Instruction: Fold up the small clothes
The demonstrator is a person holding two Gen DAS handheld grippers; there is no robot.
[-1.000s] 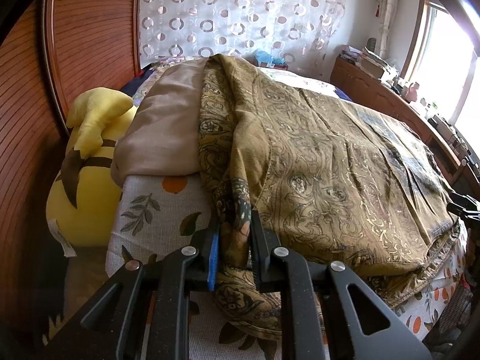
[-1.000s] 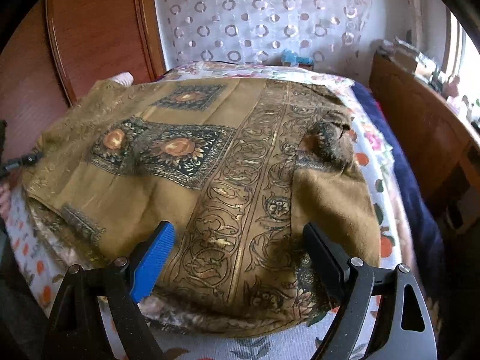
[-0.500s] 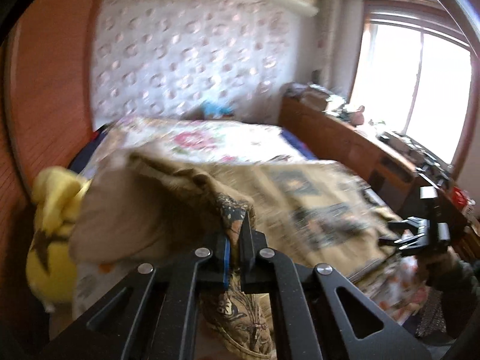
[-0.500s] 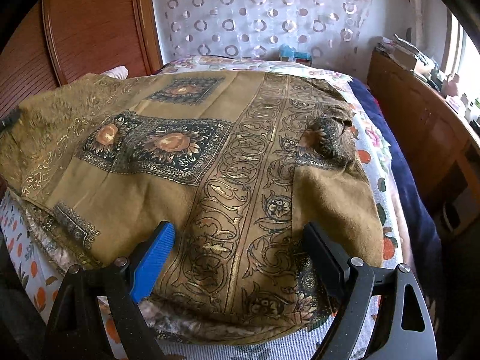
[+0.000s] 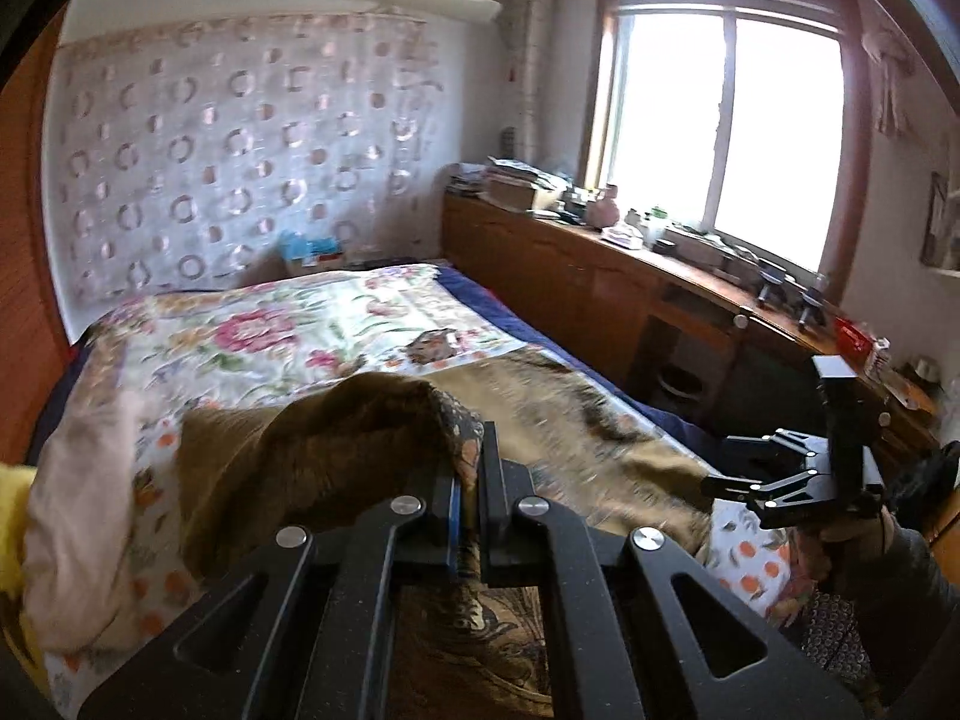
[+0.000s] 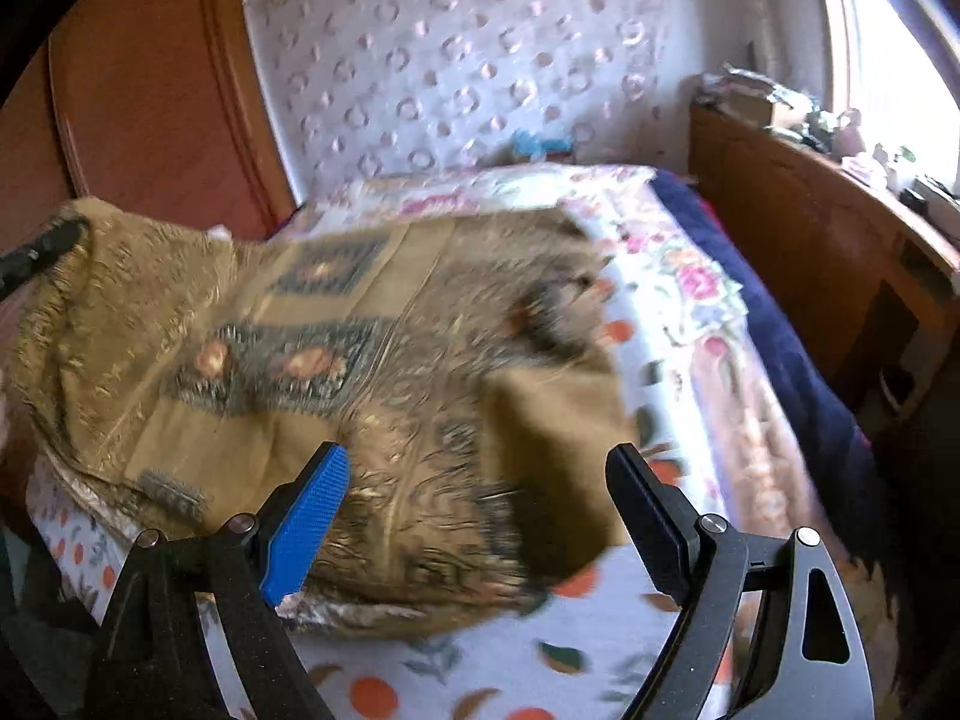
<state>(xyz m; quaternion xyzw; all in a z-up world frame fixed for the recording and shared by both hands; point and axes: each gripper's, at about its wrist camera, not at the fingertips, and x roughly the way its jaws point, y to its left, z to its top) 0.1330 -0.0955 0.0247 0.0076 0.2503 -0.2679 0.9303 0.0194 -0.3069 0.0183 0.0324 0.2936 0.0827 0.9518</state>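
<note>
A brown garment with gold and dark ornament (image 6: 372, 360) lies spread over the near part of the bed. My left gripper (image 5: 471, 468) is shut on a bunched edge of that garment (image 5: 336, 438) and holds it lifted above the bed, so the cloth drapes down on both sides of the fingers. My right gripper (image 6: 474, 510) stands open just over the garment's near edge, blue pad left, black pad right, with nothing pinched. In the left wrist view the right gripper (image 5: 744, 468) shows at the right with a hand behind it. The left gripper's tip (image 6: 36, 252) peeks in at the far left.
The bed (image 6: 690, 312) has a floral sheet with a dark blue blanket (image 6: 798, 360) along its right side. A wooden cabinet (image 5: 600, 276) cluttered with small items runs under the window. A pink cloth (image 5: 72, 510) and a yellow plush (image 5: 9, 516) lie left; wooden wardrobe (image 6: 150, 108) behind.
My left gripper closed on the garment's edge, then rose and swung right, pulling the cloth up off the bed. The right gripper stayed open and lifted slightly; the garment shifted toward the left under it.
</note>
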